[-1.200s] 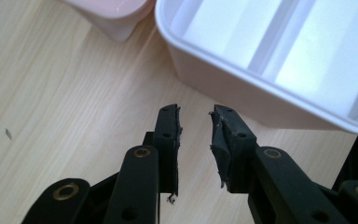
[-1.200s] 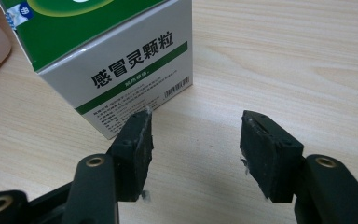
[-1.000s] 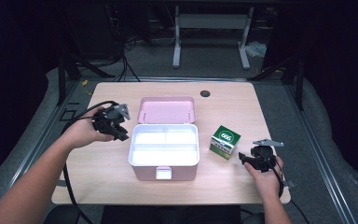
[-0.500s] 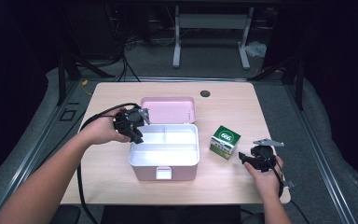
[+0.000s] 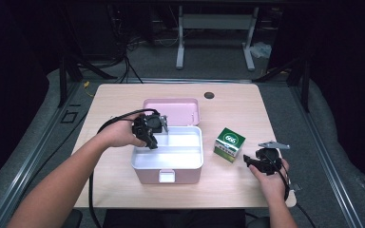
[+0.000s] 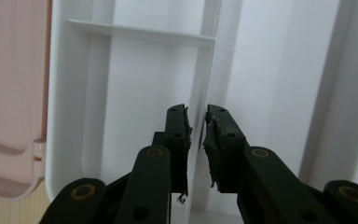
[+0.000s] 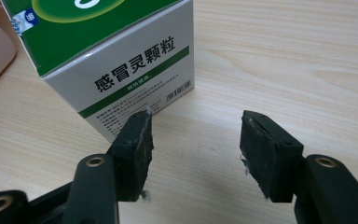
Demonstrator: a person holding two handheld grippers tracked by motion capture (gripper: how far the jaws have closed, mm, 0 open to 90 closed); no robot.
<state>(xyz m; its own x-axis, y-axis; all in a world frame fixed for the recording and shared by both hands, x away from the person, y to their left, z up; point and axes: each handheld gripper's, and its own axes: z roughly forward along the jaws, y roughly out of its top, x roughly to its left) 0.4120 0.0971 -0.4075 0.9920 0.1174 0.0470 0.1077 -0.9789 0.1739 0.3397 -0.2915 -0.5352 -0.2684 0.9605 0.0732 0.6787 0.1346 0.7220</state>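
A pink box (image 5: 167, 175) stands open at mid-table, its lid (image 5: 172, 110) folded back and a white divided tray (image 5: 180, 153) inside. My left gripper (image 5: 153, 135) hangs over the tray's back-left corner. In the left gripper view its jaws (image 6: 196, 123) are almost together, a thin slit between them, lined up over a tray divider (image 6: 204, 79). A green and white medicine box (image 5: 229, 144) stands to the right of the pink box. My right gripper (image 5: 248, 162) rests by it, open and holding nothing (image 7: 196, 135), with the medicine box (image 7: 121, 60) just beyond its left jaw.
The pink lid (image 6: 9, 93) lies at the tray's left in the left gripper view. A dark round hole (image 5: 209, 95) marks the wooden table (image 5: 114, 99) at the back. A black cable (image 5: 116, 118) loops from the left gripper. Table edges are near the right hand.
The left hand has carried its gripper rightward from the table's left side to over the tray's back-left corner. The right gripper and the medicine box have stayed put.
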